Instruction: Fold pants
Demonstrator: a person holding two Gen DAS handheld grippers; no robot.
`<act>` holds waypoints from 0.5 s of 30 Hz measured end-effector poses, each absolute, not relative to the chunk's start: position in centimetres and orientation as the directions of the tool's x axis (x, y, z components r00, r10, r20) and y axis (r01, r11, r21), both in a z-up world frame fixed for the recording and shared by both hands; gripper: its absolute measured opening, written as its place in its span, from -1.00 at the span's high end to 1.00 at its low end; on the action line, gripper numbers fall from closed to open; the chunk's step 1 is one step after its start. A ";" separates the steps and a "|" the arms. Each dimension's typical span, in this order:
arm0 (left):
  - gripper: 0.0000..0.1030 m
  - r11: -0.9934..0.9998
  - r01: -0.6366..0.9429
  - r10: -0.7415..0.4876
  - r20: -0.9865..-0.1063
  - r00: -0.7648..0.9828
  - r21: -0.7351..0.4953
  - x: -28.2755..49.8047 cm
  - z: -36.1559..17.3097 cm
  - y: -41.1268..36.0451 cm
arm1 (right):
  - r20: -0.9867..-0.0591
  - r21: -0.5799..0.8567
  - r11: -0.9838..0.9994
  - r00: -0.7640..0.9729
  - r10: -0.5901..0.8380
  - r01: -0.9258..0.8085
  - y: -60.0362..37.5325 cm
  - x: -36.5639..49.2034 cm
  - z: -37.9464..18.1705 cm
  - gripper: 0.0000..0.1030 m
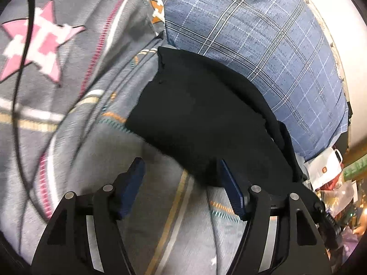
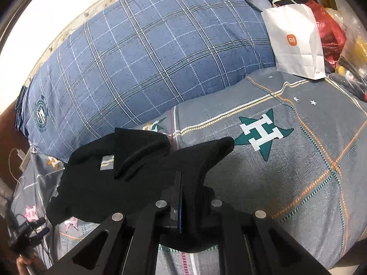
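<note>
The black pants point(image 1: 201, 119) lie bunched on the grey patterned bed sheet point(image 1: 75, 119), against a blue plaid pillow. My left gripper point(image 1: 181, 183) is open, its blue pads wide apart; the near edge of the pants lies between them, close to the right pad. In the right wrist view the pants point(image 2: 128, 171) are lifted and draped in front of me. My right gripper point(image 2: 180, 183) is shut on a fold of the black fabric, which hangs on both sides of the jaws.
A blue plaid pillow point(image 2: 149, 52) lies along the wall behind the pants. A white paper bag point(image 2: 296, 43) and red plastic bags point(image 2: 330, 29) stand at the far right. A black cable point(image 1: 23, 68) runs across the sheet at left.
</note>
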State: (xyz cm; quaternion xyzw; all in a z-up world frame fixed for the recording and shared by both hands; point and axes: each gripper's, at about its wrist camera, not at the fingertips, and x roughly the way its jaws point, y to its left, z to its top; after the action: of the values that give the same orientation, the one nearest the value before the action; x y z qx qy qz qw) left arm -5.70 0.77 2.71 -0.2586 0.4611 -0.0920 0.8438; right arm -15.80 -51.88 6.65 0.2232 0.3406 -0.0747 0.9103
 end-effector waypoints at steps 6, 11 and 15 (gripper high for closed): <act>-0.43 0.814 -0.113 -0.416 -0.708 0.571 -0.570 -2.0 1.6 -1.5 | -0.664 0.401 0.860 0.747 0.037 0.314 -52.7 -15.2 5.0 0.86; 0.82 0.801 0.021 -0.509 -0.663 0.549 -0.598 -1.0 3.8 -2.9 | -0.642 0.429 0.852 0.765 0.056 0.298 -52.9 -15.4 5.8 0.86; 0.82 0.768 0.082 -0.565 -0.610 0.556 -0.635 -2.7 7.6 -1.6 | -0.605 0.442 0.857 0.793 0.068 0.264 -52.7 -16.6 8.2 0.86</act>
State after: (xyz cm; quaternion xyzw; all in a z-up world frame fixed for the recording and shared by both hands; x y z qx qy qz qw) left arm -2.75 -1.60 7.57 -0.2806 0.4297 -0.1934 0.8362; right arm -16.59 -52.72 8.19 0.2619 0.3168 -0.0541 0.9100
